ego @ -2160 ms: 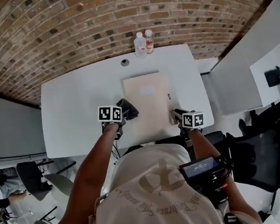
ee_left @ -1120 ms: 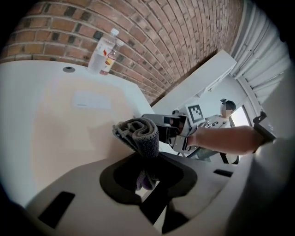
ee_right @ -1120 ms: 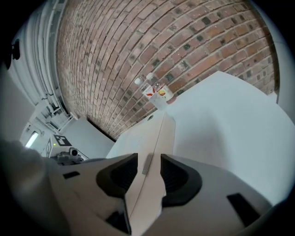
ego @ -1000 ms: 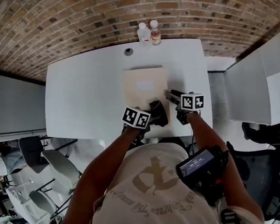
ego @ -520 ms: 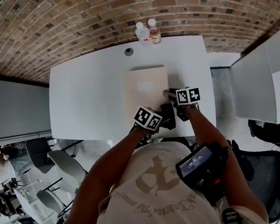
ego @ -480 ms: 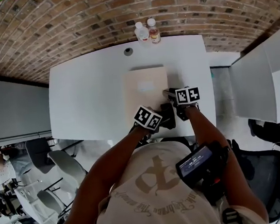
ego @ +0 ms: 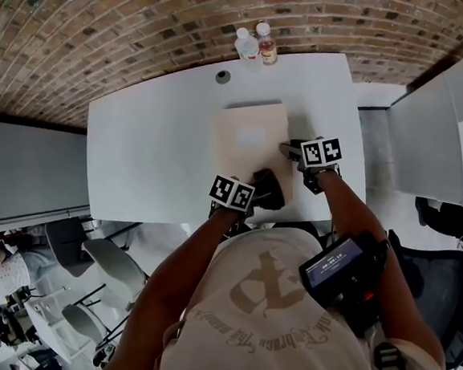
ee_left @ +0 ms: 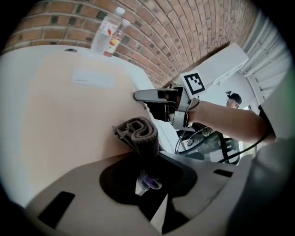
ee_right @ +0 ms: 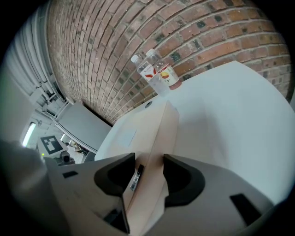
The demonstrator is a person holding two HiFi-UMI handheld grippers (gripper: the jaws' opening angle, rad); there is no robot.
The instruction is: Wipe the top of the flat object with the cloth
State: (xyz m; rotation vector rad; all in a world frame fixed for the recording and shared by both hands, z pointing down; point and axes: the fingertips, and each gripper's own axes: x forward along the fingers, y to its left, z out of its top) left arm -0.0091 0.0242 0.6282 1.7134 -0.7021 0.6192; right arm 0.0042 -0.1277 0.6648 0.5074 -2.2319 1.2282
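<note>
L gripper (ee_left: 146, 162) clamped on rolled dark cloth (ee_left: 138, 132), cloth pressed on near end of flat beige box (ego: 250, 134). R gripper (ee_right: 150, 171) straddles box's rt edge, jaws just been opening, now wide, not pinching. Box mid white table (ego: 156, 146); two bottles (ego: 255, 43) at far edge.

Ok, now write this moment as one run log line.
left claw: shut on cloth, at flat box near end | right claw: just opening, box edge inside

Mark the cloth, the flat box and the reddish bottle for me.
cloth (ee_left: 137, 132): left gripper view, on its rolled end.
flat box (ego: 242, 167): head view, on the bare top below its pale label.
reddish bottle (ego: 266, 46): head view, on its body.
</note>
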